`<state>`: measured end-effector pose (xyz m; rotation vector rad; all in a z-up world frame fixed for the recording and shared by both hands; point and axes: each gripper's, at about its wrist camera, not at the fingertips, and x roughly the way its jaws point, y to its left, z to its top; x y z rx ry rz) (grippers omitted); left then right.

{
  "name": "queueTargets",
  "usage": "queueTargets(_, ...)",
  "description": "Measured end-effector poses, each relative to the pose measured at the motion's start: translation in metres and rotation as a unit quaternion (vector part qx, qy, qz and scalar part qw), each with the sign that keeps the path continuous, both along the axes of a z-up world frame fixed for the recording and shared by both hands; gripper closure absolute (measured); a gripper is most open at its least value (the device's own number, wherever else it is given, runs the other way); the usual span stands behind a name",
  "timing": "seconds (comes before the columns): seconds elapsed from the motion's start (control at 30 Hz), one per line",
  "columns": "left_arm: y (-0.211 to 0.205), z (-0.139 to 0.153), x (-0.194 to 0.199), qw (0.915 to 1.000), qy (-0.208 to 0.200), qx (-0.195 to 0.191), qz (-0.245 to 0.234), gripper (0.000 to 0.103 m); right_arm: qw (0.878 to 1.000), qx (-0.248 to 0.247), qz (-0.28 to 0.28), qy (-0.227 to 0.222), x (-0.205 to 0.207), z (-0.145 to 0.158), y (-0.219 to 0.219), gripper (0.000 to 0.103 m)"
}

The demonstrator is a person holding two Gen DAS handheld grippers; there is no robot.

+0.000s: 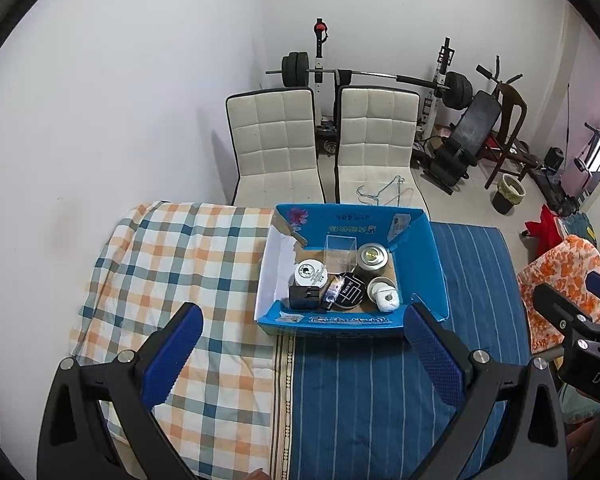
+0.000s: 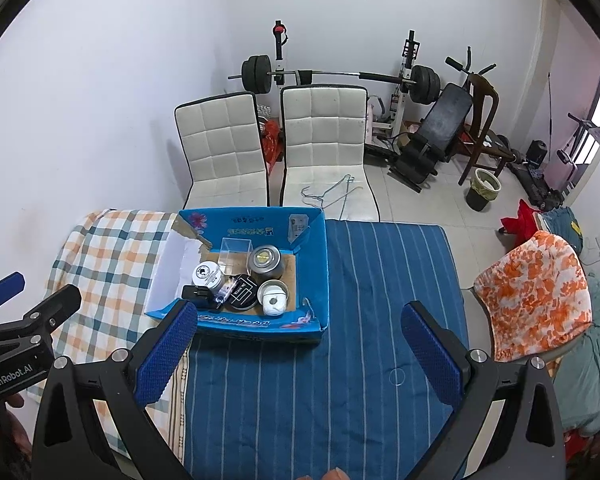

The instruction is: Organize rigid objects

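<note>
A blue cardboard box (image 1: 420, 256) (image 2: 316, 264) stands on the bed, across the seam of the checked cloth and the blue striped cloth. Inside lie a white round tin (image 1: 310, 273) (image 2: 208, 274), a grey metal can (image 1: 372, 258) (image 2: 265, 261), a black round tin (image 1: 350, 293) (image 2: 242, 291), a black adapter (image 1: 304, 297) (image 2: 196, 294), a white round case (image 1: 386, 298) (image 2: 273, 300) and a clear plastic box (image 1: 339, 252) (image 2: 235, 254). My left gripper (image 1: 302, 354) is open and empty, just before the box. My right gripper (image 2: 300, 350) is open and empty over the striped cloth.
Two white padded chairs (image 1: 276, 144) (image 2: 324, 136) stand beyond the bed's far edge, with wire hangers (image 2: 332, 192) on one seat. A barbell rack and weight bench (image 2: 436, 128) fill the back corner. An orange patterned cushion (image 2: 536, 296) lies at the right.
</note>
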<state>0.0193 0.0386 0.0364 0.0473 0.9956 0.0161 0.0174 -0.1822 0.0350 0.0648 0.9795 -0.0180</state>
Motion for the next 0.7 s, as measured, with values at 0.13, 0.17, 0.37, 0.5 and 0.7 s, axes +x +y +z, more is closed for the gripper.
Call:
queueTargets(0.13,-0.003,-0.002,0.001,1.0000,0.002,-0.002,-0.003,0.000,1.000,-0.002,-0.007,-0.004,0.000,0.002,-0.002,0.000)
queueTargets(0.17,-0.004,-0.001,0.001,1.0000,0.001,-0.002,-0.004,0.000,1.000,-0.003,-0.009,-0.006,0.000,0.002,-0.002,0.000)
queueTargets(0.37,-0.011,0.003,0.003,0.9999,-0.009,0.003,-0.012,0.000,1.000,-0.004,-0.015,-0.011,0.000,0.004,-0.002,0.000)
queueTargets(0.5,-0.011,0.005,0.005,0.9999,-0.013,0.003,-0.011,0.000,1.000,-0.003,-0.012,-0.011,0.000,0.005,-0.002,0.000)
queueTargets(0.7,-0.011,0.006,0.006,0.9998,-0.014,0.002,-0.010,0.000,1.000,-0.006,-0.012,-0.012,0.002,0.006,0.000,0.000)
